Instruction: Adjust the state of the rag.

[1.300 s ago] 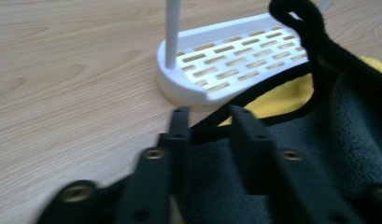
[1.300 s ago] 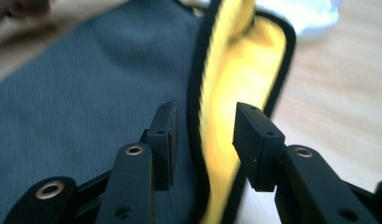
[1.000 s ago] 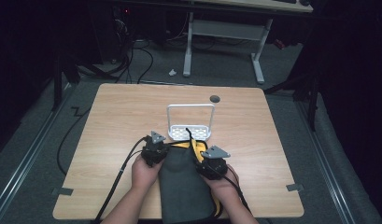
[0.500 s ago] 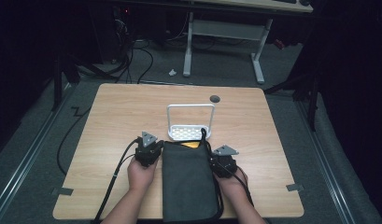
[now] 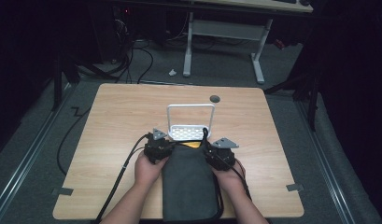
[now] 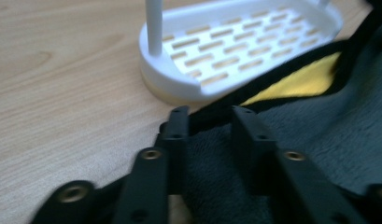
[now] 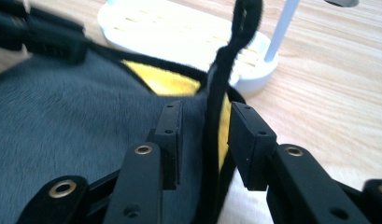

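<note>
Dark floor and cables surround my wooden desk (image 5: 114, 140); a grey pouch (image 5: 187, 182) with black trim and yellow lining lies flat at the near edge between my hands, its mouth just beside a white slotted rack (image 5: 190, 132); my left tongs (image 6: 209, 122) have just been opening, jaws parted over the pouch's left top corner, not pressing it; my right tongs (image 7: 205, 122) have also just been opening, jaws apart astride the upright black trim at the right top corner, pads clear of it.
</note>
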A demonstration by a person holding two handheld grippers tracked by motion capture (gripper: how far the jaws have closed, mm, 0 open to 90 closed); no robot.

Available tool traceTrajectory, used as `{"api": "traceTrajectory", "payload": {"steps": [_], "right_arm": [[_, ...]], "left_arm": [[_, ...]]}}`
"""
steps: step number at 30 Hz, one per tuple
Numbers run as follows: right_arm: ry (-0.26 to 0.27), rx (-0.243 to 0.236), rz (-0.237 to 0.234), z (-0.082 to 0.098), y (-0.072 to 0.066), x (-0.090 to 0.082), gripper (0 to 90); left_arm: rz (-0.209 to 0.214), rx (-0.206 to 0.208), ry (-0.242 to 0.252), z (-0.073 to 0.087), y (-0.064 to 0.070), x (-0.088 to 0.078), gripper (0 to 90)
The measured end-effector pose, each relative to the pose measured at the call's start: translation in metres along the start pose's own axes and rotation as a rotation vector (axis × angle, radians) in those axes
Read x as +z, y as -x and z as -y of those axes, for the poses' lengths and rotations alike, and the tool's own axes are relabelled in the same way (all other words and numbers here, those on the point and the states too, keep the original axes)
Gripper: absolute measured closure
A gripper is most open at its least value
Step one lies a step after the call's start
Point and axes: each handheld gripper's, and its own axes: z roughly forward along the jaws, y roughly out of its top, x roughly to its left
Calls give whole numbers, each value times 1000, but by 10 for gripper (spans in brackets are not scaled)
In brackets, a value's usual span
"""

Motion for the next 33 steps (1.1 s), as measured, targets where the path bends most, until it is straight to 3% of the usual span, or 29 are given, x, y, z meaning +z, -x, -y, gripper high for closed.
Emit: {"api": "traceTrajectory", "payload": {"steps": [2,4,6,8,11,14,16,18,20,25,29,33], "right_arm": [[13,9,-1,-6,2,4,663],[21,25,-2,-13,4,9,666],[34,40,-3,-19,5,14,703],[22,17,10,-23,6,19,833],[63,19,22,-26,6,15,859],[97,18,43,-27,9,8,859],[116,46,45,-26,14,6,852],[87,52,56,-24,16,9,759],[67,65,60,-20,18,13,708],[52,57,65,-11,18,5,643],[48,42,54,2,16,-8,636],[33,16,18,21,9,-24,639]], "left_arm": [[-3,15,4,2,2,0,835],[-5,19,4,3,3,-1,888],[-13,24,14,3,4,-1,895],[-16,19,58,3,3,-7,896],[-4,-30,167,5,-2,-19,896],[-13,-60,180,6,-7,-22,894],[14,-100,157,7,-11,-20,889],[3,-111,117,7,-12,-18,860],[19,-136,89,8,-14,-17,762],[42,-120,109,12,-13,-33,621],[71,-99,111,22,-7,-49,594],[110,-71,78,41,4,-65,576]]}}
